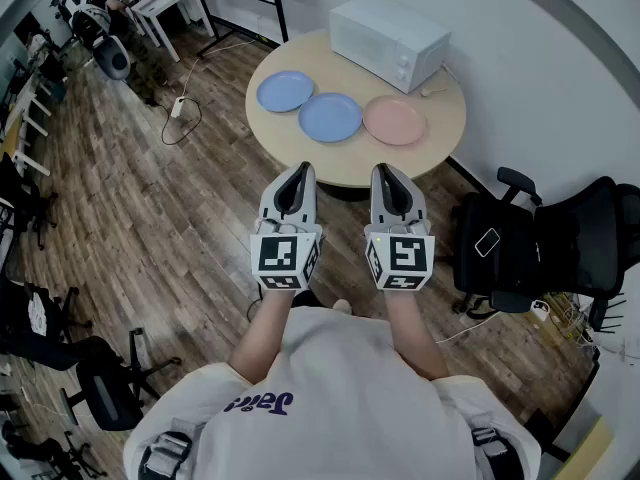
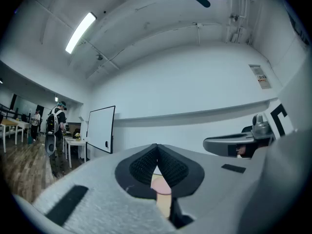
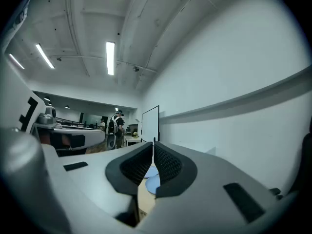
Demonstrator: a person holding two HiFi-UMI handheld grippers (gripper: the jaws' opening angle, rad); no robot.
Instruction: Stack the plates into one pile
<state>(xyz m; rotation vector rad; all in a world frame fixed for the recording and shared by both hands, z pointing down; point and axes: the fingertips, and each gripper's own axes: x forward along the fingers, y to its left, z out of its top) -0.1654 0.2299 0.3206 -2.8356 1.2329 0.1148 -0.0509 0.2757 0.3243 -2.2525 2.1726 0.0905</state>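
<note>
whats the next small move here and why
Probably move the right tool forward toward the pink plate and open it: both it and the left tool are shut, empty, short of the table, and no plates are stacked yet.

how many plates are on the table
3, in a row on the round table in front of the microwave: left blue plate, middle blue plate, pink plate at right. None looks stacked or hidden.
</note>
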